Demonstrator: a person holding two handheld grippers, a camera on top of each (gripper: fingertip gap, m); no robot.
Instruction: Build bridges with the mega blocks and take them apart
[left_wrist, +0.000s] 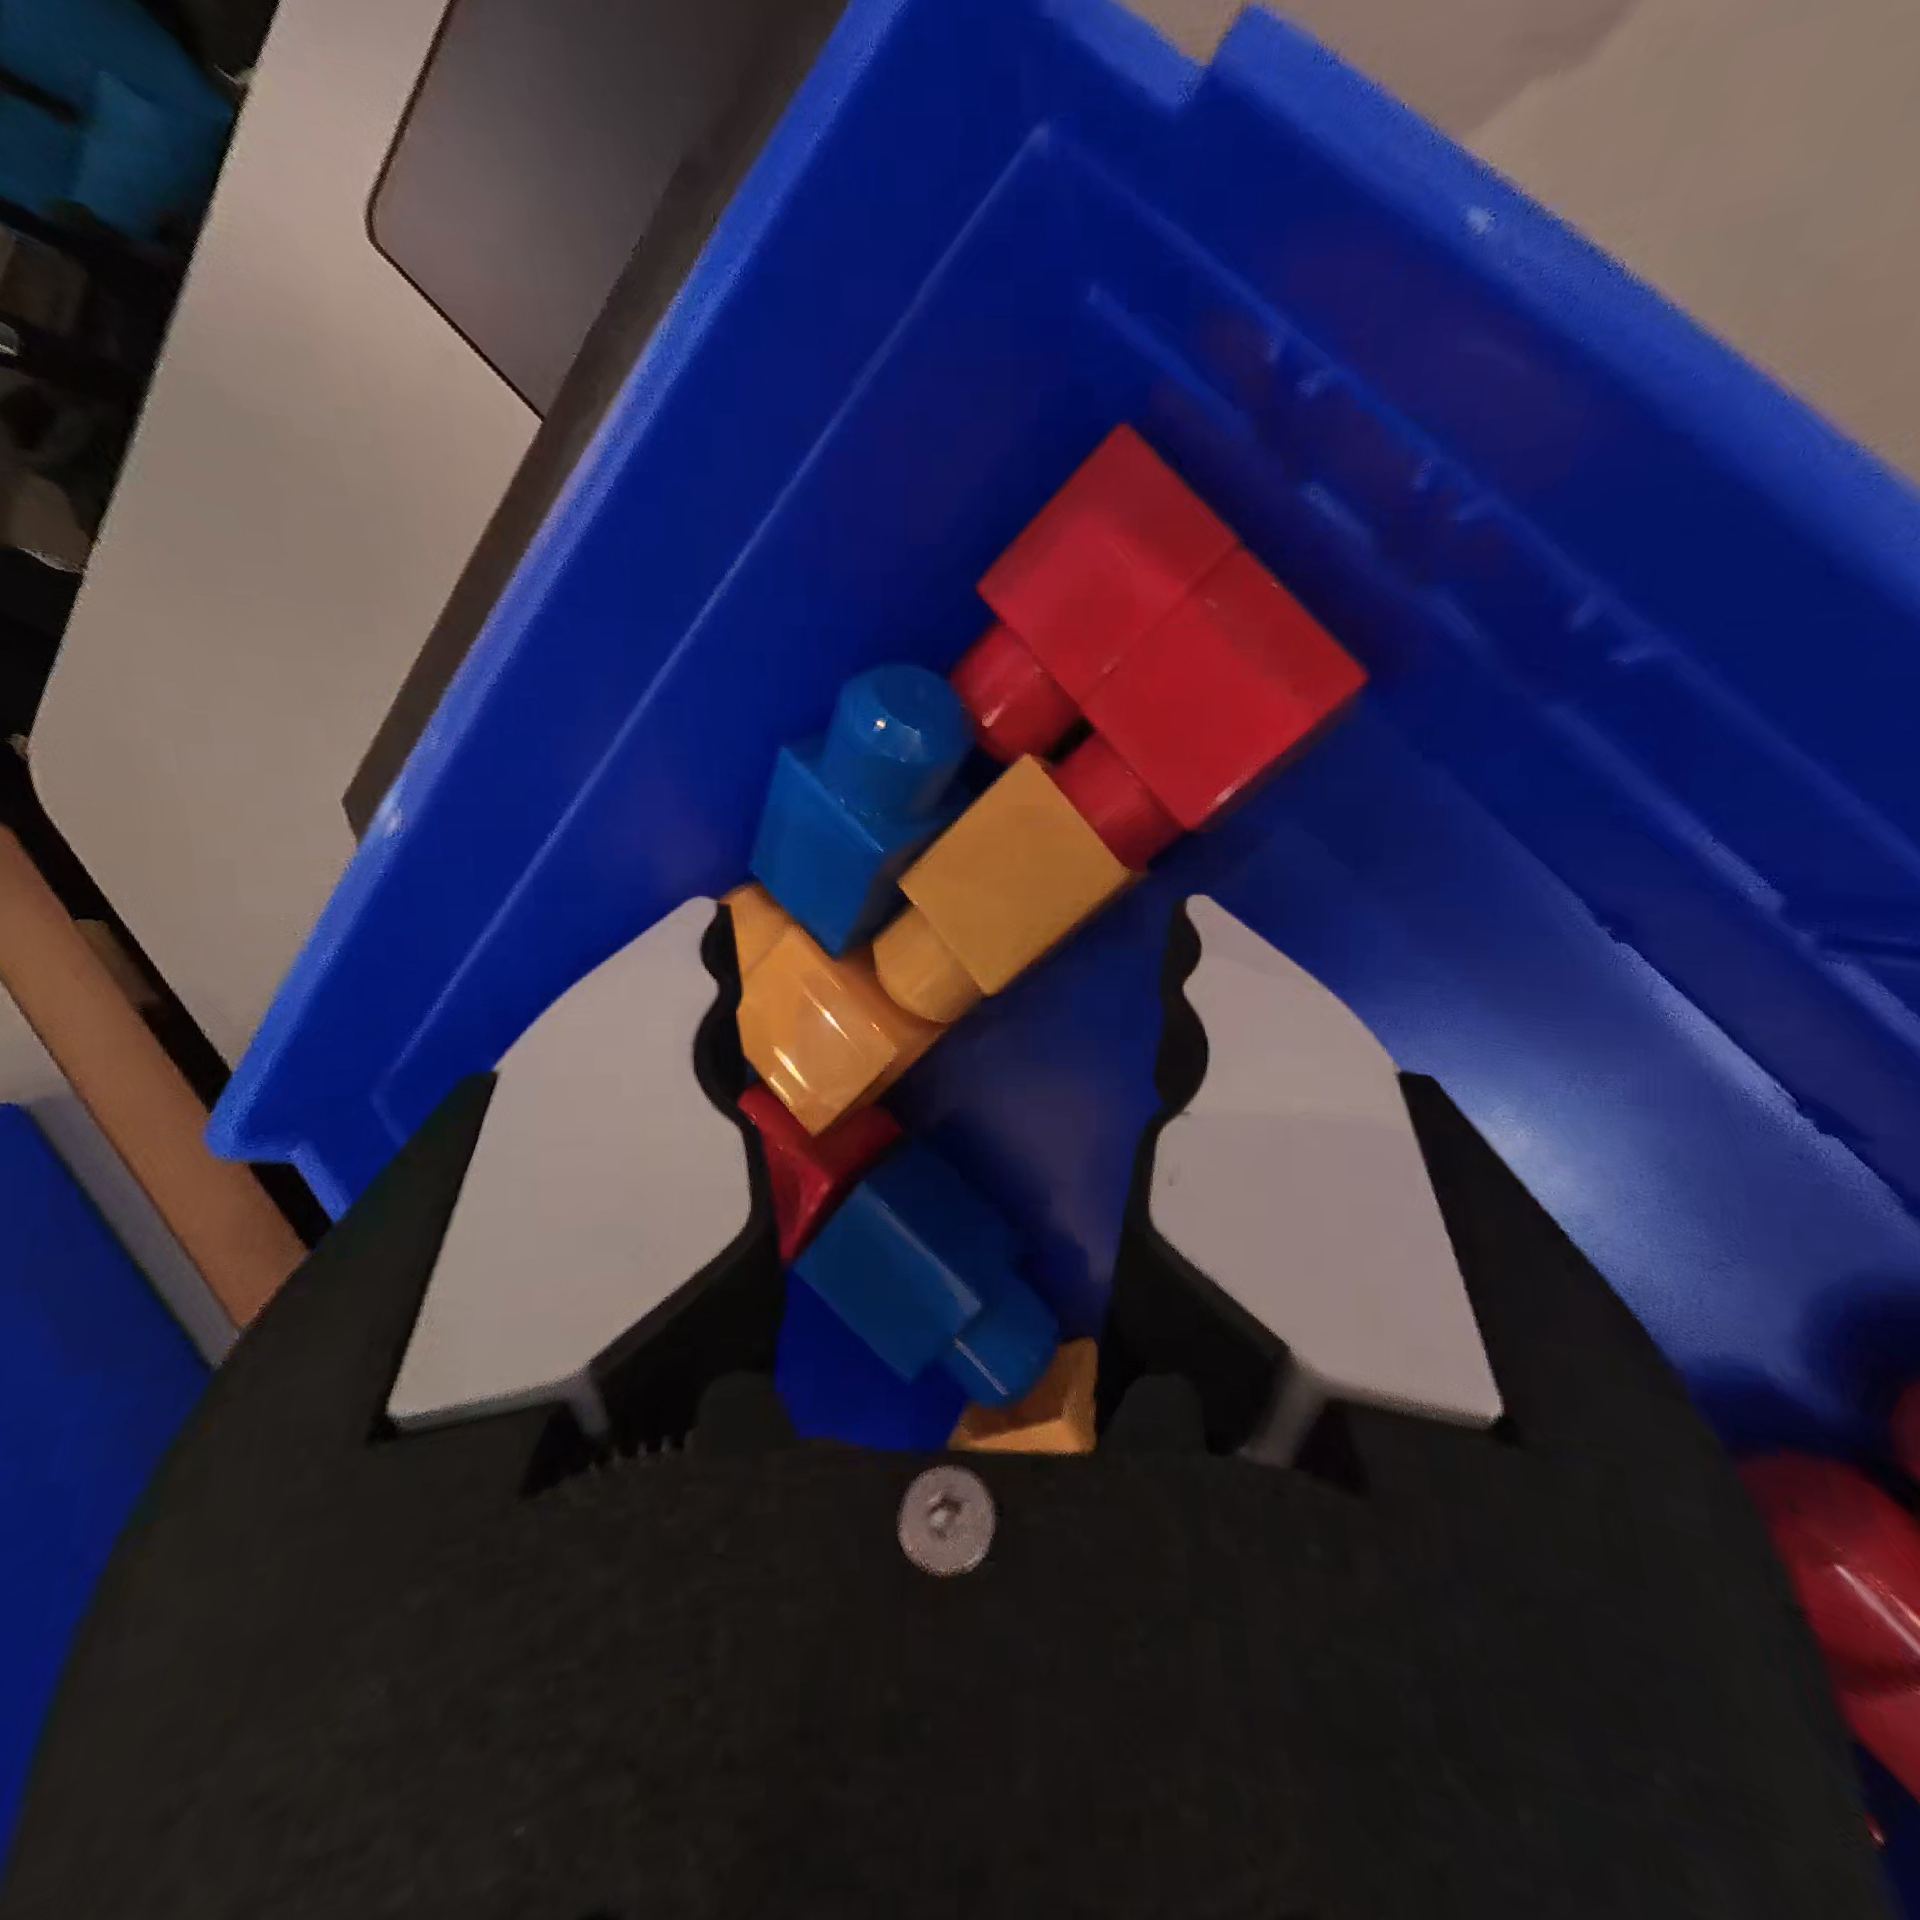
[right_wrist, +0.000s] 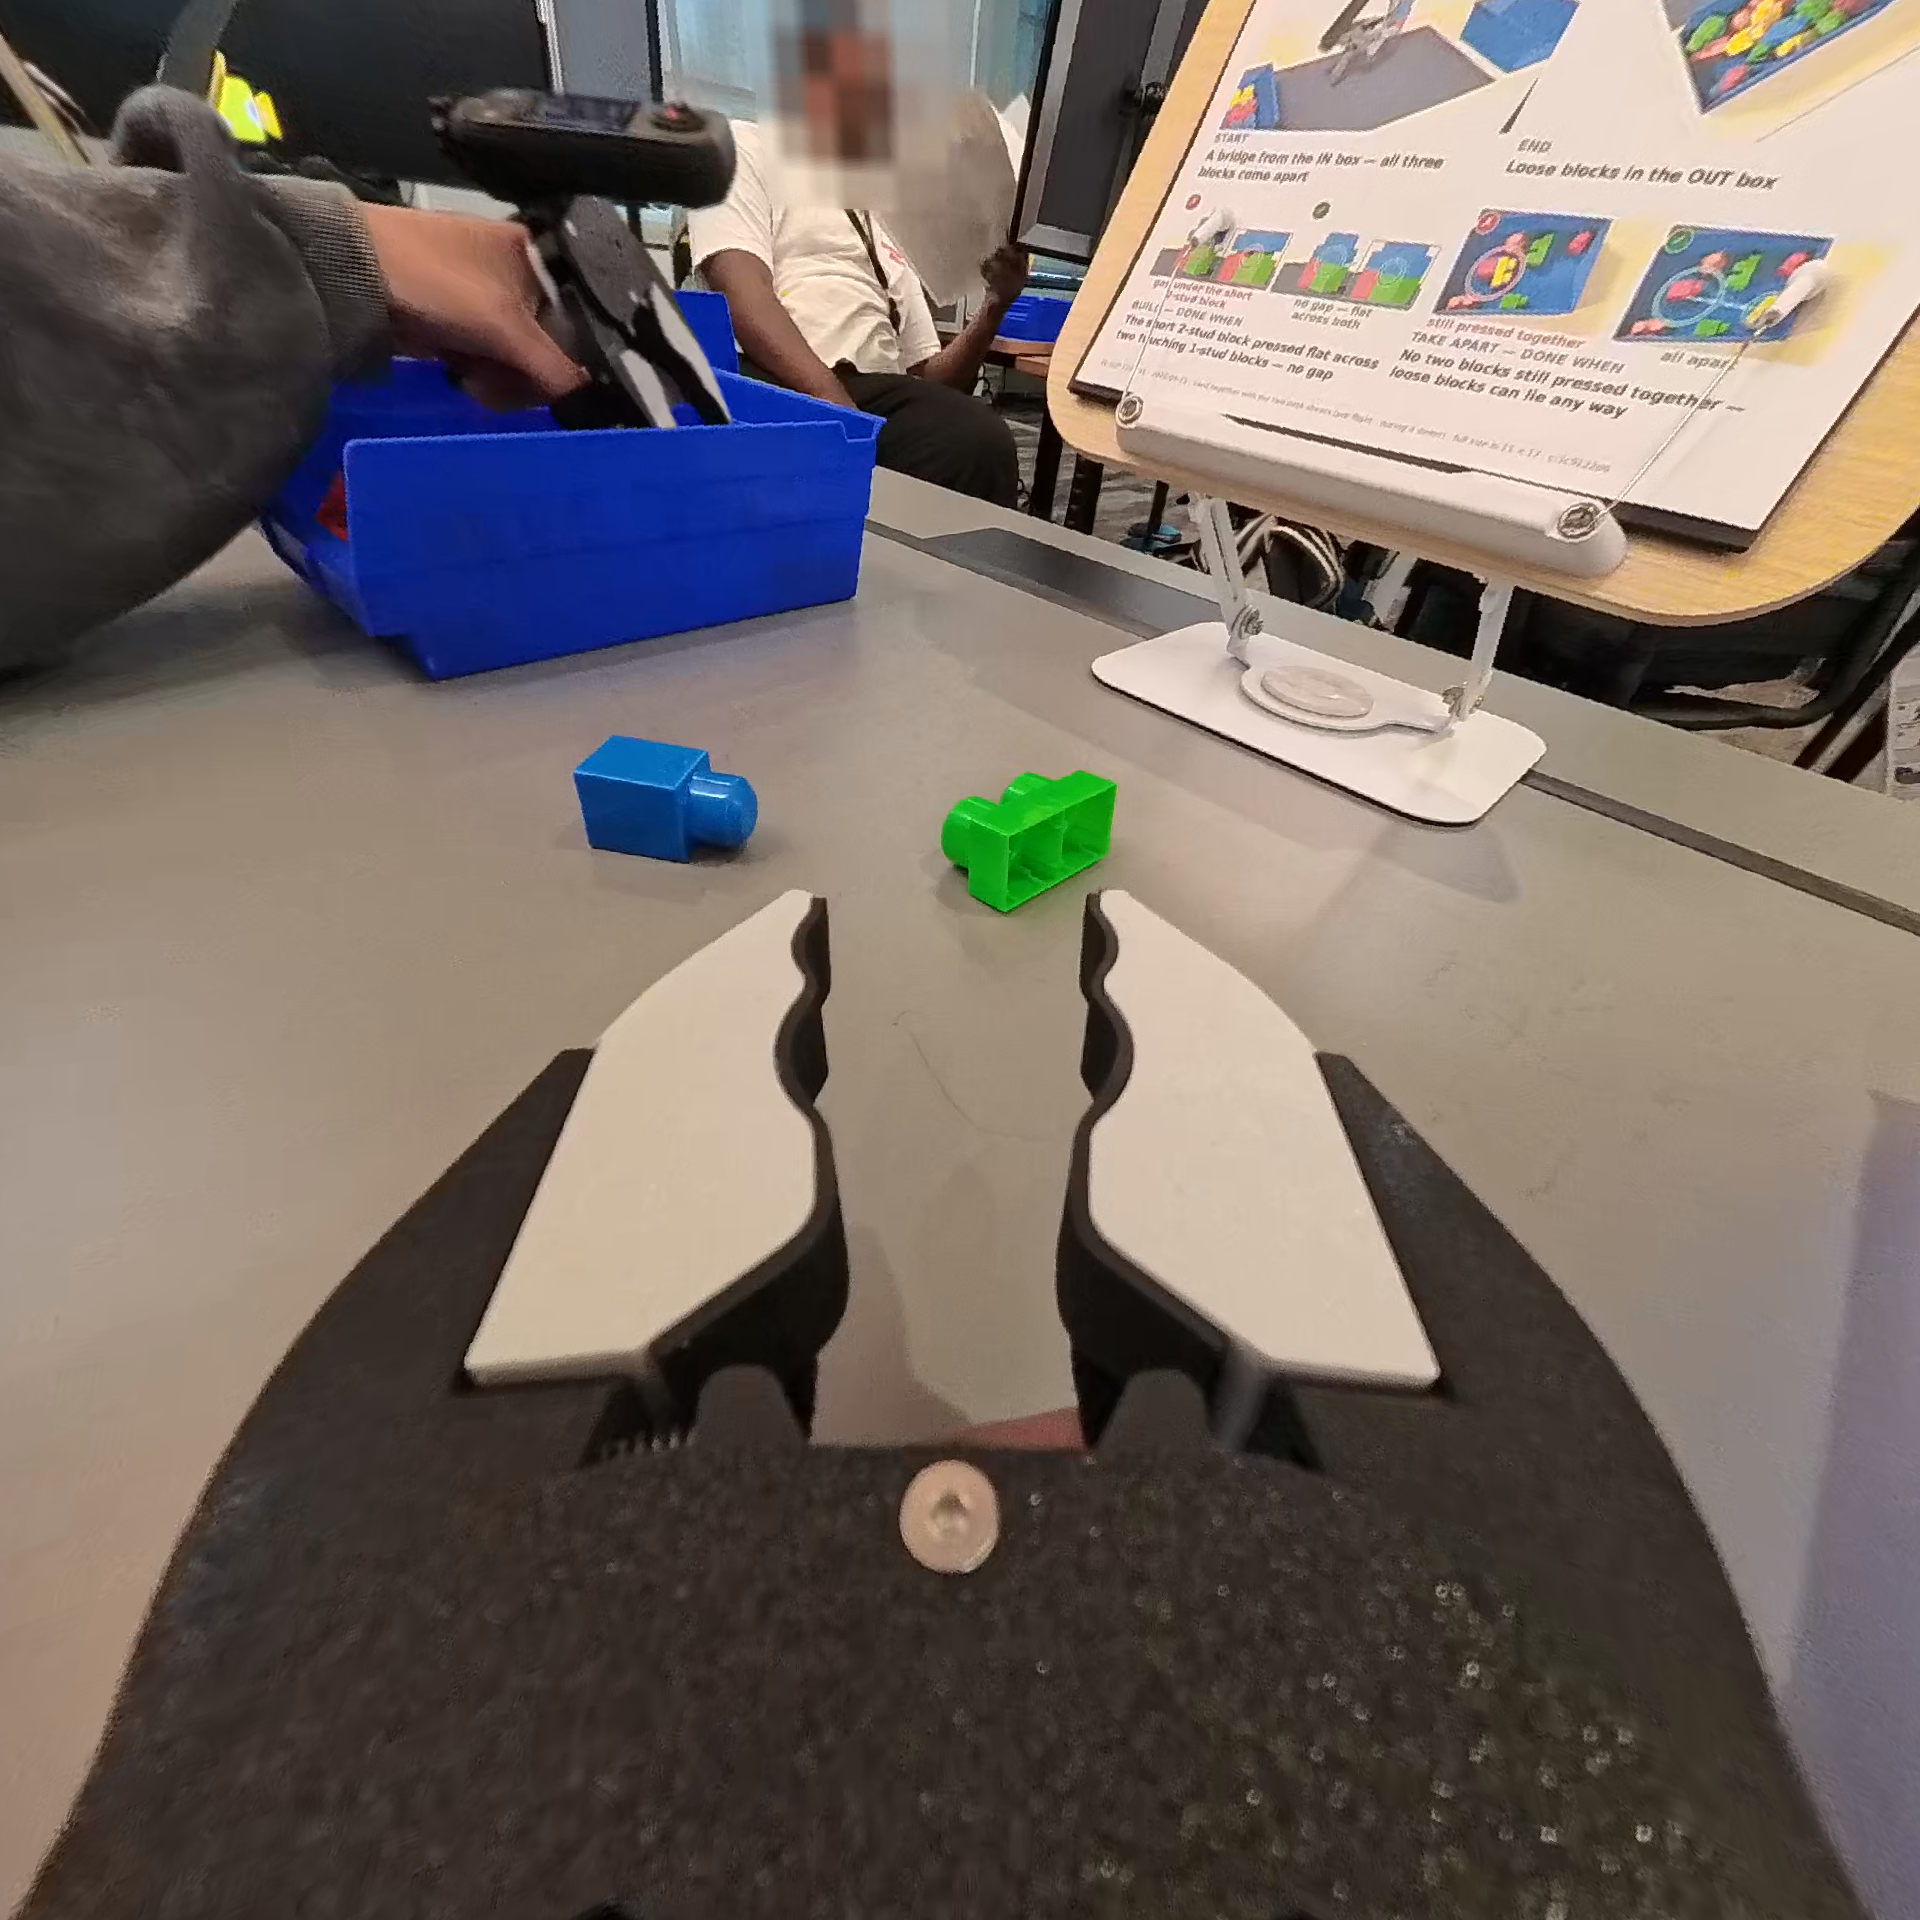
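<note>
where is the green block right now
In the right wrist view the green block lies on its side on the grey table, just beyond the right gripper, right of the loose blue block.

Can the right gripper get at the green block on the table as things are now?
Probably yes. The right gripper is open and empty, and the green block lies on its side just ahead, slightly to the right, with bare table between. The blue block sits apart.
</note>
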